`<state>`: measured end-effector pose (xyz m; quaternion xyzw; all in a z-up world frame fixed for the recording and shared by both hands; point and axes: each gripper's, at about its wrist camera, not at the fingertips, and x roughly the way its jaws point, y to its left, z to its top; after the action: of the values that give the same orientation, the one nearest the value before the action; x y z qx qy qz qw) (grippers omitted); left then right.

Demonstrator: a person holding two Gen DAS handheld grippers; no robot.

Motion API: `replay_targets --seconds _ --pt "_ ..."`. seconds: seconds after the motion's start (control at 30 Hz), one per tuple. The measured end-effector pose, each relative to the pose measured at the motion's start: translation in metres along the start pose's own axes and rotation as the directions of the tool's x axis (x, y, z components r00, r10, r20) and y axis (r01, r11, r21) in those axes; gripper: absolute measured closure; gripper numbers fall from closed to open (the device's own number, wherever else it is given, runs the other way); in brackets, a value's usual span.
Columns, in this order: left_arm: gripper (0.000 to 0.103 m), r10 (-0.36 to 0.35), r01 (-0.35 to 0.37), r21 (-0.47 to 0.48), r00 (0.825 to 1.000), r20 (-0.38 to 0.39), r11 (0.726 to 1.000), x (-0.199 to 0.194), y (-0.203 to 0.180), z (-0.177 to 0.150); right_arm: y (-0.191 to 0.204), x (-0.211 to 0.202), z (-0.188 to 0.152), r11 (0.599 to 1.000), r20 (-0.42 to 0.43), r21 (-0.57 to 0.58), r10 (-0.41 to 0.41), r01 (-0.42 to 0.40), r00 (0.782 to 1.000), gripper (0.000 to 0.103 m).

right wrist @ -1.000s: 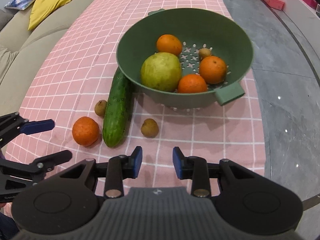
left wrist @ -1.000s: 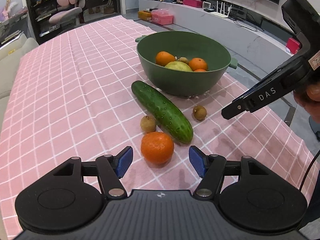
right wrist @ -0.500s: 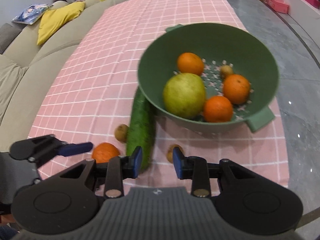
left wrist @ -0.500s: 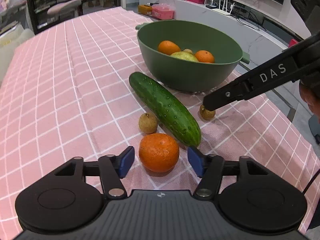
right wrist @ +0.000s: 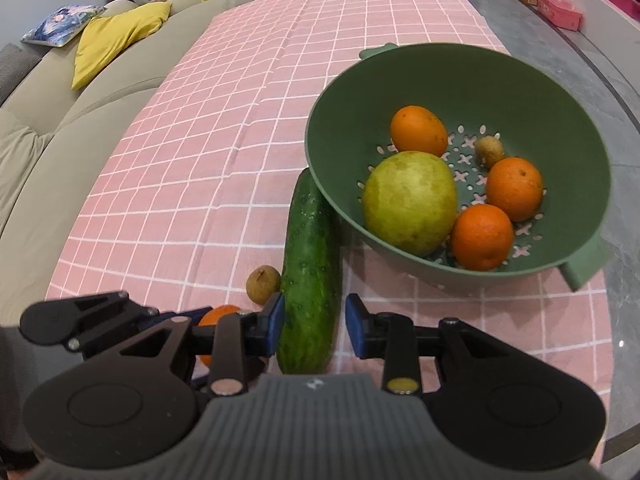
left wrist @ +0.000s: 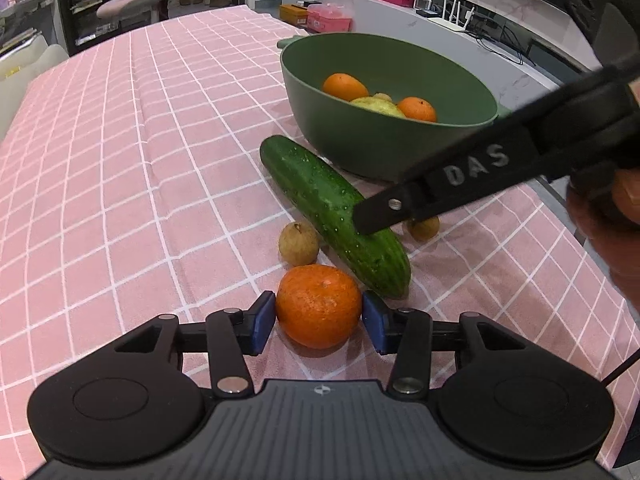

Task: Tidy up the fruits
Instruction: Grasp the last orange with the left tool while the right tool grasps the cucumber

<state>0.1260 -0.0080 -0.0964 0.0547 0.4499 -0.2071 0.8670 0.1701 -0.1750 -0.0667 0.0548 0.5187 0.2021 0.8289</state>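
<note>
The orange [left wrist: 318, 306] lies on the pink checked tablecloth [left wrist: 120, 200], at the near end of the cucumber [left wrist: 332, 216] and just beside it. My left gripper [left wrist: 319, 322] is level with it, fingers apart, one blue pad [left wrist: 262, 322] on each side of the fruit at its widest part. The pads look to be at or almost at the peel; I cannot tell whether they press yet, so I count the gripper as not yet closed on it.

Handling, as I judge it: the orange is round, firm and fairly light, with a dimpled peel that should give the pads good friction. It will roll if pushed from one side only. Grip across the widest part, both pads meeting together, with moderate force; hard squeezing would bruise it.

My right gripper [right wrist: 314, 326] stands over the near end of the cucumber with its fingers apart, one on each side and a gap on the right. The cucumber is long, stiff, heavier than the orange, and its skin looks wet, so it may slip. A hold nearer its middle would balance it better than one at the tip.

Two small brown fruits lie loose: one [left wrist: 299, 243] left of the cucumber, one [left wrist: 425, 227] on its right, partly hidden. The green bowl [right wrist: 480, 64] sits at the cucumber's far end and holds three oranges, a large green fruit [right wrist: 410, 202] and one small brown fruit.
</note>
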Motion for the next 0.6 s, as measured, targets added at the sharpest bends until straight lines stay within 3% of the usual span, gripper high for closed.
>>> replay_targets --seconds 0.4,0.6 --pt "0.049 -0.026 0.026 -0.030 1.000 0.001 0.999 0.000 0.004 0.001 0.006 0.038 0.008 0.999 -0.026 0.044 -0.018 0.019 1.000 0.066" --pt "0.048 -0.029 0.029 -0.031 1.000 0.007 0.999 0.001 0.005 0.000 0.010 0.047 0.014 0.999 0.006 0.033 -0.027 0.027 1.000 0.067"
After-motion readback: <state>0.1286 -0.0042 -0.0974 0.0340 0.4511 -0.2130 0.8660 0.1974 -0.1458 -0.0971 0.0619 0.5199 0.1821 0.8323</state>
